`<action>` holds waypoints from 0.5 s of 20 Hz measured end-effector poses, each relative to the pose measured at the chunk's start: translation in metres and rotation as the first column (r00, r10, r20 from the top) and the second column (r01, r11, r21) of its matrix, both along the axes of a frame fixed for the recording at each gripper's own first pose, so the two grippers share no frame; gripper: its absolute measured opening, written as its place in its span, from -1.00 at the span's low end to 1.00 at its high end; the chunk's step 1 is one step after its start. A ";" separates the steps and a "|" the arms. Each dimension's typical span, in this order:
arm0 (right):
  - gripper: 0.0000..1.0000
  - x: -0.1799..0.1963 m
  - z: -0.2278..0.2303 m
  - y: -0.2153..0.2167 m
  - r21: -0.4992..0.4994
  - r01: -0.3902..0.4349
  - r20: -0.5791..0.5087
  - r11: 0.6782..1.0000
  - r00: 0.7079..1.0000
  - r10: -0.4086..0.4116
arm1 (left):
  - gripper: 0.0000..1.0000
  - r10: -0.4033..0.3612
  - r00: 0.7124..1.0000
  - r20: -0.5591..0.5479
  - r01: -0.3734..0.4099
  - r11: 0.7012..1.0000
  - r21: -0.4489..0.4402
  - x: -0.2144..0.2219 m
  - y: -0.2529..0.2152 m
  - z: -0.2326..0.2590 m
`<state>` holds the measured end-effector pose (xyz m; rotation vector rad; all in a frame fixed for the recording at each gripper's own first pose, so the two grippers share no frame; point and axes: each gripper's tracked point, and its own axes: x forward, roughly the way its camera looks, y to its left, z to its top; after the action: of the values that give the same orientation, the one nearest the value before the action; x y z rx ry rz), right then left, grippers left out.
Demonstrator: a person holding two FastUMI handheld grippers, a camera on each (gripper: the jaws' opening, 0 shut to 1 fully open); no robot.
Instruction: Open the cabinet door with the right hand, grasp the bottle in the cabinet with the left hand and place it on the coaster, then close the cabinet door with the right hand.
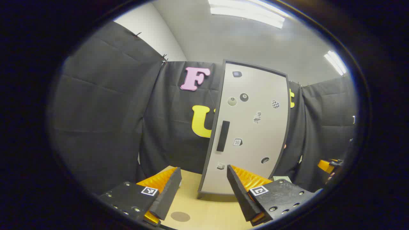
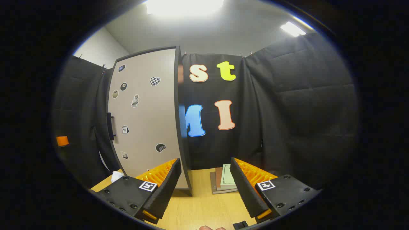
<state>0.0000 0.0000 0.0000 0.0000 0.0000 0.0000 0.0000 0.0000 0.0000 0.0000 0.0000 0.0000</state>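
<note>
Plainly, the cabinet door (image 1: pixel 247 127) stands shut, so the bottle behind it is hidden, and where it sits inside cannot be told. The door's dark handle (image 1: pixel 222 136) runs upright near its left edge, at about 12 o'clock from the left gripper (image 1: pixel 204 188), whose fingers are spread wide and hold nothing. A round coaster (image 1: pixel 180 216) lies on the table (image 1: pixel 207 210) at 6 o'clock, between those fingers. The right gripper (image 2: pixel 206 185), also wide open and empty, looks at the door's right edge, with the handle (image 2: pixel 110 126) far off at 9 o'clock. Reaching from here risks a glancing, slipping grip on the narrow handle. A stack of books (image 2: pixel 224 180) lies just beside the cabinet.
</note>
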 end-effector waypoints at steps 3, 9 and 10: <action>0.95 0.000 0.010 0.007 -0.038 0.026 0.016 0.999 1.000 -0.025 | 0.79 -0.010 1.000 -0.028 0.011 0.999 0.040 0.012 0.002 -0.005; 0.95 0.009 0.002 0.048 0.013 0.007 -0.016 1.000 1.000 -0.006 | 0.73 -0.094 0.994 -0.057 0.097 0.993 0.063 0.027 0.002 -0.018; 0.95 0.010 0.002 0.055 0.006 0.005 -0.016 1.000 1.000 -0.005 | 0.73 -0.104 0.993 -0.065 0.108 0.992 0.068 0.029 0.004 -0.020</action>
<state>0.0099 0.0546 0.0019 0.0063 0.0163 -0.0051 0.0288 0.0038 -0.0201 0.0715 0.0610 -0.1063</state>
